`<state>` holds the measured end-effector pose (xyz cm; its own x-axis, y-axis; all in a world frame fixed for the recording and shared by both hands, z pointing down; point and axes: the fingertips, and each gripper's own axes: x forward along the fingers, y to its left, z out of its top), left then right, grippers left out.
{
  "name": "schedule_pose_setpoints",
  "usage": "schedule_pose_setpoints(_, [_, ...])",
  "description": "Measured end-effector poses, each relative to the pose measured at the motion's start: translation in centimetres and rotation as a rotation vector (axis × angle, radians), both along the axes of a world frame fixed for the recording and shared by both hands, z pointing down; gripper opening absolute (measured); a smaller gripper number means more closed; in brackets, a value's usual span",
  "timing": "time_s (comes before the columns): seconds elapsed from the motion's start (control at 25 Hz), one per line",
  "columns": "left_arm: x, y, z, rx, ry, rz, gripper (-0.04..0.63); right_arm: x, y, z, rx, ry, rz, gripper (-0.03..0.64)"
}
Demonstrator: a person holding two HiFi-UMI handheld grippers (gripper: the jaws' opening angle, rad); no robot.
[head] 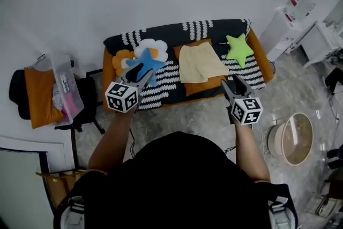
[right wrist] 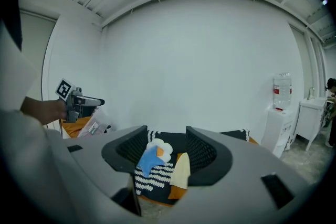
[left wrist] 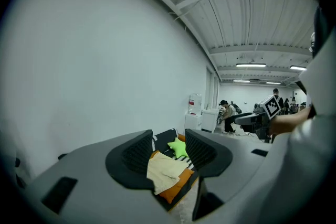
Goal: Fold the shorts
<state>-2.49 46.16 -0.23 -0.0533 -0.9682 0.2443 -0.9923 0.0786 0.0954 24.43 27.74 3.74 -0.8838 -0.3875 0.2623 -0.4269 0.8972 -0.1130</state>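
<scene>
The pale yellow shorts (head: 199,61) lie spread on an orange cushion (head: 202,85) in the middle of a sofa with a black-and-white striped cover (head: 166,80). My left gripper (head: 140,73) hovers in front of the sofa's left part, over a blue star pillow (head: 146,63), open and empty. To the right, my right gripper (head: 231,82) hangs off the sofa's front edge, just right of the shorts, also open and empty. In the left gripper view the shorts (left wrist: 163,170) show far off between the jaws. The right gripper view has the shorts (right wrist: 180,170) beside the blue pillow (right wrist: 149,159).
A green star pillow (head: 239,49) lies right of the shorts and a white flower pillow (head: 153,46) behind the blue one. A chair with orange cloth and a plastic bag (head: 40,96) stands left of the sofa. A round basket (head: 292,139) and a water dispenser (head: 289,21) stand at the right.
</scene>
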Motion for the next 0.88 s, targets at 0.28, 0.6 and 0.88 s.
schedule_pose_setpoints(0.28, [0.3,-3.1,0.8,-0.025,-0.003,-0.043,0.215,-1.4,-4.8,1.0,-0.024,-0.015,-0.042,0.239])
schedule_pose_setpoints(0.6, [0.1,-6.6,1.5,-0.036,-0.011,-0.073,0.216,-2.4,-9.4,2.0,-0.024,-0.018,-0.055,0.239])
schedule_pose_setpoints(0.88, [-0.5,-9.7,2.8,-0.056,0.014,-0.082,0.219,-3.6,-12.7,2.6,-0.054,-0.022,-0.071,0.239])
